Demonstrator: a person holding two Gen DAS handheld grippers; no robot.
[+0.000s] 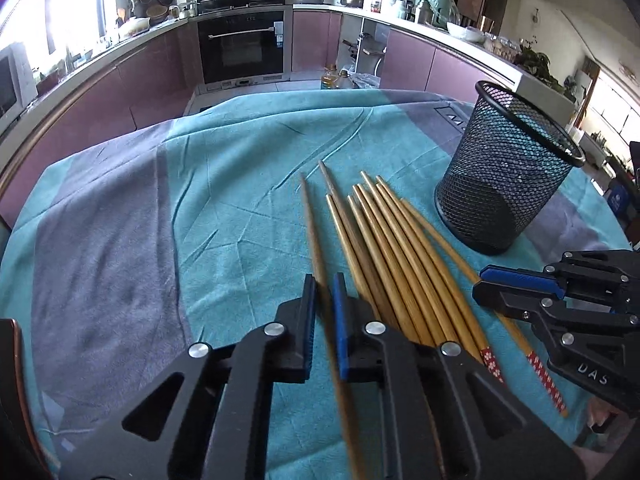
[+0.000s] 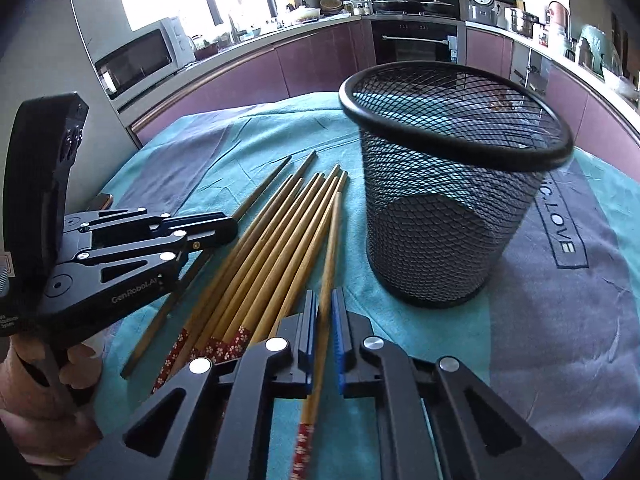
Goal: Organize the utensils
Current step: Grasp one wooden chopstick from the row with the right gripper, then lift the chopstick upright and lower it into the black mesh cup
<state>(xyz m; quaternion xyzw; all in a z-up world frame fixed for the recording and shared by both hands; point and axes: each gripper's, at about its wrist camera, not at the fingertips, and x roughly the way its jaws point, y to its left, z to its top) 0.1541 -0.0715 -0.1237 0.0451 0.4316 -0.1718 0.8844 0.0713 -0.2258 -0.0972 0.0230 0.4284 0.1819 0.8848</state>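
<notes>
Both grippers, left [image 1: 323, 288] and right [image 2: 325, 304], each pinch one slim tan chopstick [image 1: 316, 248] beside the bundle [image 1: 396, 256].

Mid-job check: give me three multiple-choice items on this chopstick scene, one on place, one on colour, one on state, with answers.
1. Where does the mesh cup stand?
A. right of the chopsticks
B. left of them
C. on top of them

2. The cloth under them is mostly:
A. red
B. teal and grey
C. yellow

3. The right tool is:
A. wide open
B. out of view
C. shut on one chopstick

Answers: A, cup sits right of the row; B, teal with grey bands; C, pads pinch a single stick.
</notes>
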